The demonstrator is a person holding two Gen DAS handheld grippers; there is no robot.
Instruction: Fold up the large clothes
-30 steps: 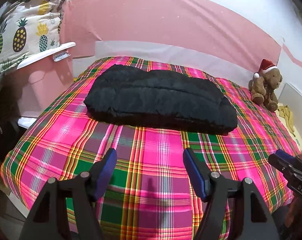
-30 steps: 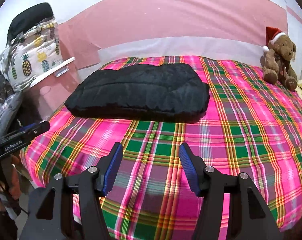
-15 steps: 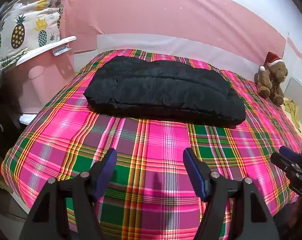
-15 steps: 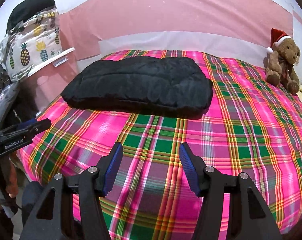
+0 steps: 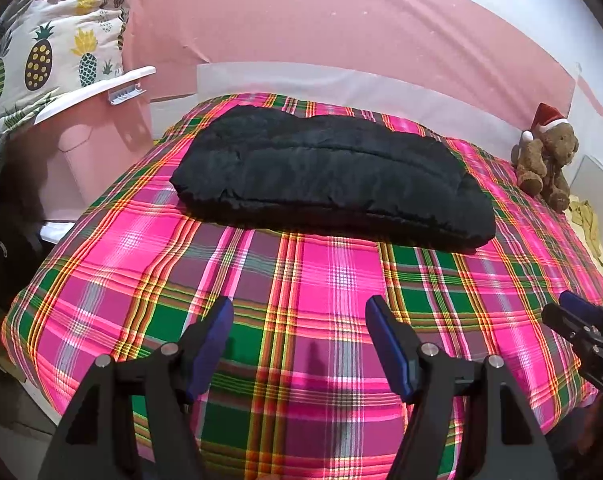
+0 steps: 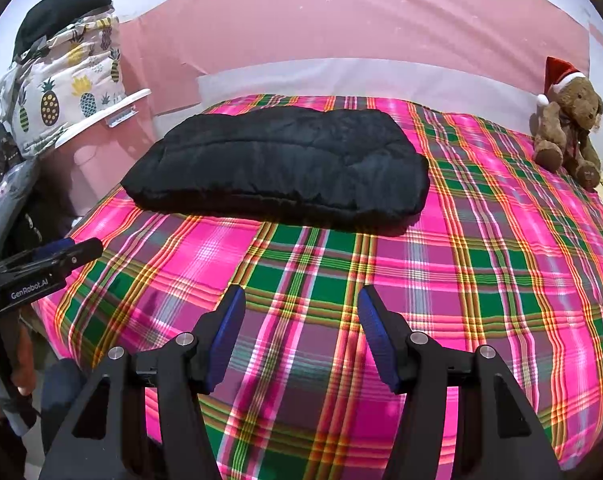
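A black padded garment (image 5: 333,180) lies folded into a long thick bundle across the far part of the plaid bed; the right wrist view shows the garment (image 6: 285,168) too. My left gripper (image 5: 299,308) hovers open over the near plaid sheet, well short of the garment, with nothing between its blue pads. My right gripper (image 6: 301,298) is likewise open and holds nothing, above the near edge of the bed. Each gripper appears at the edge of the other's view: the right gripper (image 5: 581,320) at the right, the left gripper (image 6: 69,250) at the left.
The bed carries a pink and green plaid sheet (image 5: 333,280). A teddy bear in a red hat (image 6: 567,128) sits at the far right corner. A pineapple-print cushion (image 5: 49,56) rests on a pink and white container (image 5: 93,136) at the left. A pink wall stands behind.
Both views have tilted slightly, so the garment and bed sit a little lower in the frames. Both grippers stay open and nothing on the bed has moved.
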